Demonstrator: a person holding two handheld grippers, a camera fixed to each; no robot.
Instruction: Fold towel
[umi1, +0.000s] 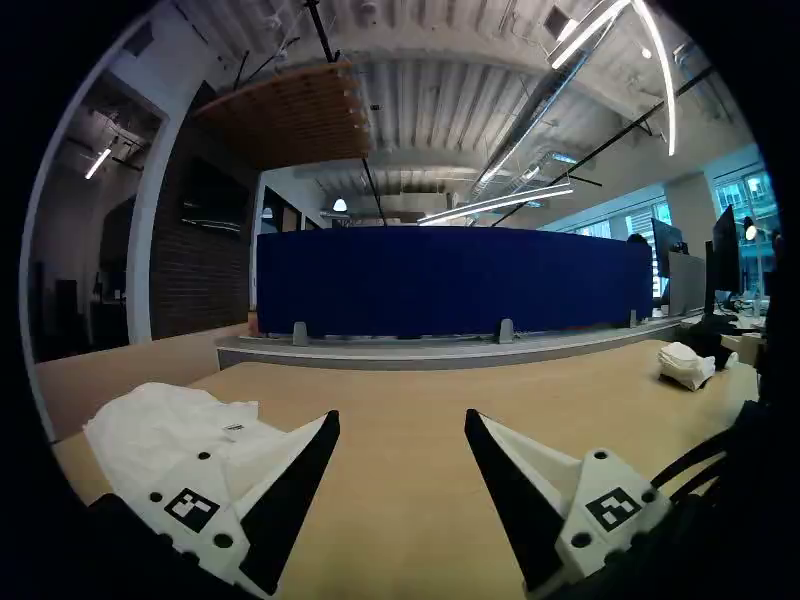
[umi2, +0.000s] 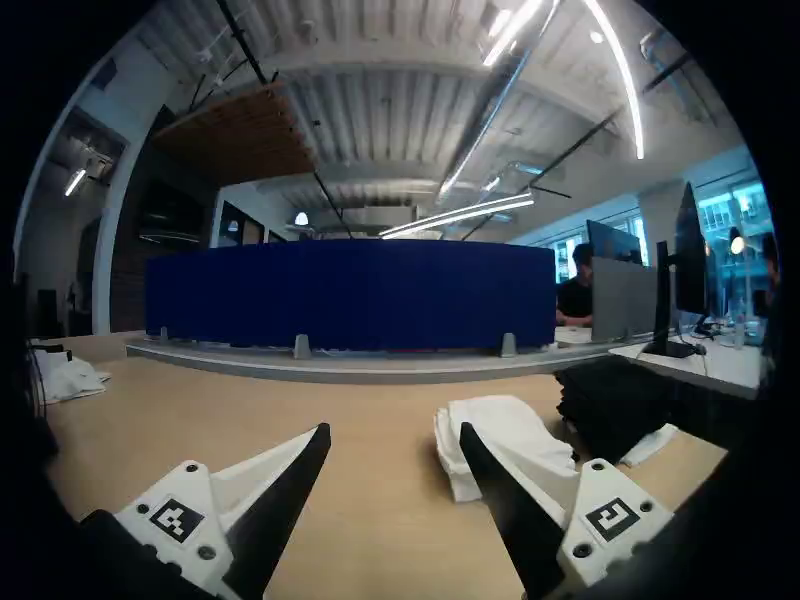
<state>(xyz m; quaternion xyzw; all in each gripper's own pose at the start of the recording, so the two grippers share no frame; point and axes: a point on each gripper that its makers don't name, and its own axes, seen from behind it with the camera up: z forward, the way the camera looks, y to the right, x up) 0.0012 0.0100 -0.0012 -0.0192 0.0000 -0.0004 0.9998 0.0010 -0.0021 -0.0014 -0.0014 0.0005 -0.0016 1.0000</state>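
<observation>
White and rumpled, the towel (umi1: 165, 425) lies on the pale wood surface (umi1: 400, 470) at about 8 o'clock in the left gripper view, partly behind the near finger of the left gripper (umi1: 401, 413). That gripper's fingers are spread wide with nothing between them, over bare wood. The right gripper (umi2: 393, 426) is likewise spread and empty. At its 4 o'clock sits a folded stack (umi2: 510, 412) of white cloth, just beside a dark pile (umi2: 620, 400). A blue divider (umi1: 450, 280) closes the far side at 12 o'clock. The towel looks light, soft and limp, so it will likely sag and bunch rather than hold a shape, and should slide easily on the smooth wood. A corner or hem edge seems the best hold, one per gripper, pinched thin so the cloth can be drawn flat before folding.
</observation>
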